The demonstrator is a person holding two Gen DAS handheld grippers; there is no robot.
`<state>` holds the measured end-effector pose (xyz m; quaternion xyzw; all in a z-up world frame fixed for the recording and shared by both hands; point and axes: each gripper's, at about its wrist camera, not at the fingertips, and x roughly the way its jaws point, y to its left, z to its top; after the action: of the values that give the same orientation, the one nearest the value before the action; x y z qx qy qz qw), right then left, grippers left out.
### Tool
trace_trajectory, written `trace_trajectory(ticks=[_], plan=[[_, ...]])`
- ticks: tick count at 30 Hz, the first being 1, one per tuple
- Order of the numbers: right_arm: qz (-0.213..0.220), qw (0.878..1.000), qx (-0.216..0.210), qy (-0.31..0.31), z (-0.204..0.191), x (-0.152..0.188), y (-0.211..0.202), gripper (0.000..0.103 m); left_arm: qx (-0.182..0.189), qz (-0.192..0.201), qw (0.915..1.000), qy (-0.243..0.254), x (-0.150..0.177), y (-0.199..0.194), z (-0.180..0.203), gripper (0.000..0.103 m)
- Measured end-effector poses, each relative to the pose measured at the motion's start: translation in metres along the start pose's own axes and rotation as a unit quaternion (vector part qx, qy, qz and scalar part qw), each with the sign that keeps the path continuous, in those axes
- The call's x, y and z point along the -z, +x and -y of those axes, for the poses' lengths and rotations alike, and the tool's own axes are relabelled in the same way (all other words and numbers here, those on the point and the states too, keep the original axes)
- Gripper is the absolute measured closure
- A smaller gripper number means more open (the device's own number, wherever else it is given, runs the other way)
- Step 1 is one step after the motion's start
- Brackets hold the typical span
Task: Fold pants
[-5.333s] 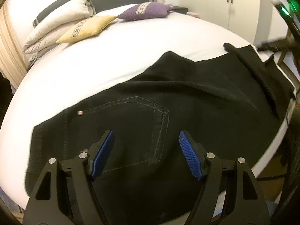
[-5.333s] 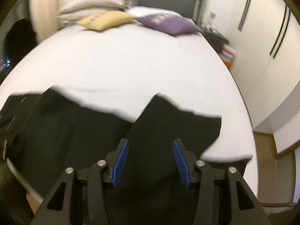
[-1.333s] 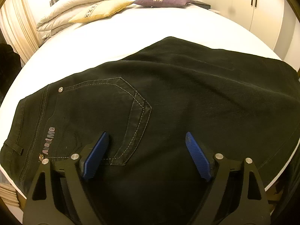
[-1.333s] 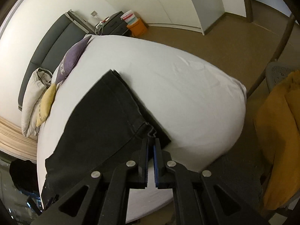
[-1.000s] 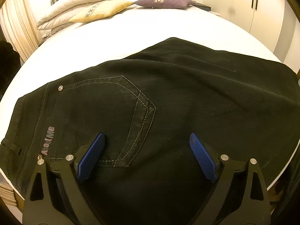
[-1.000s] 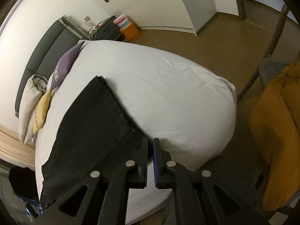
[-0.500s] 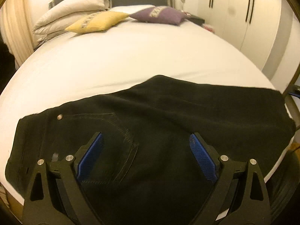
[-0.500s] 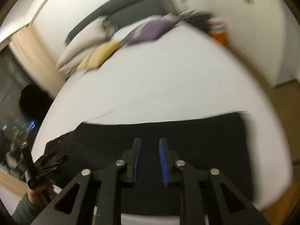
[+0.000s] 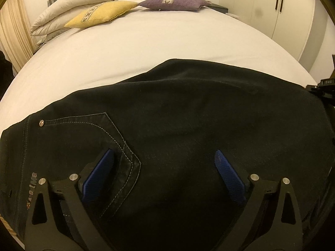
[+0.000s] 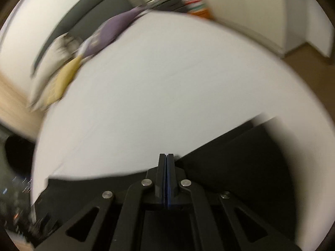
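Observation:
Black pants (image 9: 188,113) lie flat on the white bed (image 9: 129,48), folded lengthwise, back pocket up, waistband at the left. My left gripper (image 9: 163,163) is open wide and hovers low over the seat, its left blue pad beside the pocket's point. In the blurred right wrist view the pants (image 10: 240,159) lie along the bed's near edge. My right gripper (image 10: 166,159) has its jaws pressed together at the pants' far edge; I cannot see cloth between them.
A yellow cushion (image 9: 102,12), a purple cushion (image 9: 173,1) and white pillows (image 9: 75,0) lie at the head of the bed. White wardrobe doors (image 9: 266,6) stand at the right. Brown floor (image 10: 307,52) shows beyond the bed's right side.
My left gripper has dropped closer to the pants. My right gripper has closed from slightly apart and swung, and its view now tilts over the bed.

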<state>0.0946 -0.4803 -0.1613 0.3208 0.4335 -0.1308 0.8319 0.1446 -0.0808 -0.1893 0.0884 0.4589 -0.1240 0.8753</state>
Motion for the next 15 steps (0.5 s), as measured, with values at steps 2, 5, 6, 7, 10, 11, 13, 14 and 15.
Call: trace_trajectory(ticks=[2,5,6,7,10,11,13,14,15], plan=[[0.019,0.999,0.045,-0.004,0.009,-0.009,-0.007,0.103,0.004,0.002,1.0,-0.002,0.0,-0.001,-0.001,0.004],[0.042,0.997,0.064,-0.013,0.008,-0.017,-0.037,0.098,0.018,0.01,0.9996,-0.019,0.002,-0.013,-0.01,0.004],[0.051,0.998,0.042,-0.021,-0.003,-0.014,-0.055,0.098,0.025,0.017,0.9992,-0.025,0.004,-0.02,-0.011,0.004],[0.055,0.998,-0.014,-0.035,-0.02,-0.003,-0.075,0.098,0.031,0.025,0.9988,-0.028,0.008,-0.028,-0.009,0.004],[0.031,0.99,-0.114,-0.083,-0.071,0.046,-0.097,0.076,0.042,0.036,0.9979,-0.034,0.016,-0.038,-0.006,0.004],[0.013,0.985,-0.138,-0.104,-0.084,0.069,-0.096,0.076,0.043,0.028,0.9982,-0.031,0.019,-0.036,-0.003,0.004],[-0.033,0.98,-0.155,-0.123,-0.101,0.106,-0.081,0.076,0.027,0.015,0.9994,-0.013,0.031,-0.032,0.004,0.004],[-0.05,0.981,-0.148,-0.119,-0.105,0.115,-0.069,0.077,0.017,0.015,0.9997,-0.002,0.037,-0.032,0.006,0.004],[-0.068,0.984,-0.128,-0.101,-0.099,0.125,-0.056,0.081,0.017,0.019,0.9997,0.0,0.043,-0.035,0.007,0.004]])
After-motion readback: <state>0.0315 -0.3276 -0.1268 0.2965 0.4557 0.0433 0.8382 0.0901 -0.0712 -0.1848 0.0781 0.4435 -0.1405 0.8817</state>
